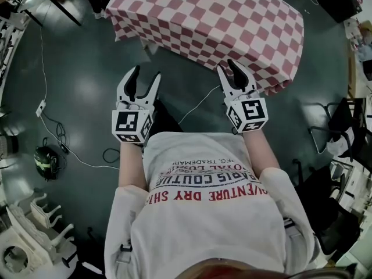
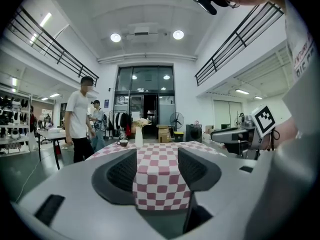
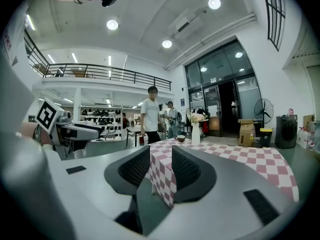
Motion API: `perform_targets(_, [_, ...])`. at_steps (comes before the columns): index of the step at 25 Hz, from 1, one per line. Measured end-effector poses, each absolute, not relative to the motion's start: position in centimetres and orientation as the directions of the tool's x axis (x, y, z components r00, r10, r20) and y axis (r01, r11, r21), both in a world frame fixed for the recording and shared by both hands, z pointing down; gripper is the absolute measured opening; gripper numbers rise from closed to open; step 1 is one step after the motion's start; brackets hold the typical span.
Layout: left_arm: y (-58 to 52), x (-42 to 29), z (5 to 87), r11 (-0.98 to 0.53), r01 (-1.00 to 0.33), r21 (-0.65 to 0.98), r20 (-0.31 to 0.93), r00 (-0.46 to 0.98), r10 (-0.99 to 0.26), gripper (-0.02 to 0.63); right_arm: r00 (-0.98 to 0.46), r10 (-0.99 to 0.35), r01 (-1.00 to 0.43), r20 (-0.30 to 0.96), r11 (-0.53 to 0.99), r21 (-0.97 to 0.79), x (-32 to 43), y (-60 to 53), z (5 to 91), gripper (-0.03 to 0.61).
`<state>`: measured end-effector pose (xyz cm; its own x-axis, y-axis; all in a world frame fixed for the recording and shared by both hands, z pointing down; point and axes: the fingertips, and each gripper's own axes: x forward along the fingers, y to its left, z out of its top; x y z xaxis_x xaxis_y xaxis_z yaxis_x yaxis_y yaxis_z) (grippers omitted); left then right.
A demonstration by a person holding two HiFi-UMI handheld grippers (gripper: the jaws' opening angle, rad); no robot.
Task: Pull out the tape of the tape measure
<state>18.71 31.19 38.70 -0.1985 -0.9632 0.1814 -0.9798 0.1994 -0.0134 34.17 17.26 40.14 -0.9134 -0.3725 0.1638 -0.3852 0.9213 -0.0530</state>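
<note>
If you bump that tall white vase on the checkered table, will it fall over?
Probably, yes. The vase looks tall and narrow, so it would likely tip rather than slide. The flowers on top may make it top-heavy, and the checkered cloth underneath could bunch.

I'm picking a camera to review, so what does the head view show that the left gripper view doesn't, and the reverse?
Only the head view: a white cable on the dark floor. Only the left gripper view: a white vase and a cup on the checked tablecloth, with a standing person beyond. Both: that tablecloth, the left gripper, jaws apart and empty, and the right gripper. Neither shows a tape measure.
</note>
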Motion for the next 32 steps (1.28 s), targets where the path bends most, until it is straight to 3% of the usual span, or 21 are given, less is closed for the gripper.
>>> perform_targets(8, [27.0,6.2,39.2,0.145,-0.989,0.017,0.189,-0.139,-0.972,0.261,-0.895,-0.397,-0.423,0.203,0.901,-0.1,21.8,14.2,41.0,0.132])
perform_targets(19, [18.1,-9.4,39.9,-0.074,-0.996,0.053,0.254,0.085,-0.963,0.261,-0.806,-0.534,-0.573,0.255,0.813,-0.107,7.4,7.9,40.3,0.133])
perform_targets(32, [6.7,-12.4,45.1,-0.264,-0.964,0.036,0.39,0.257,-0.884,0.261,-0.737,-0.58,-0.649,0.348,0.751,-0.122,3.5,-0.1,44.4,0.133])
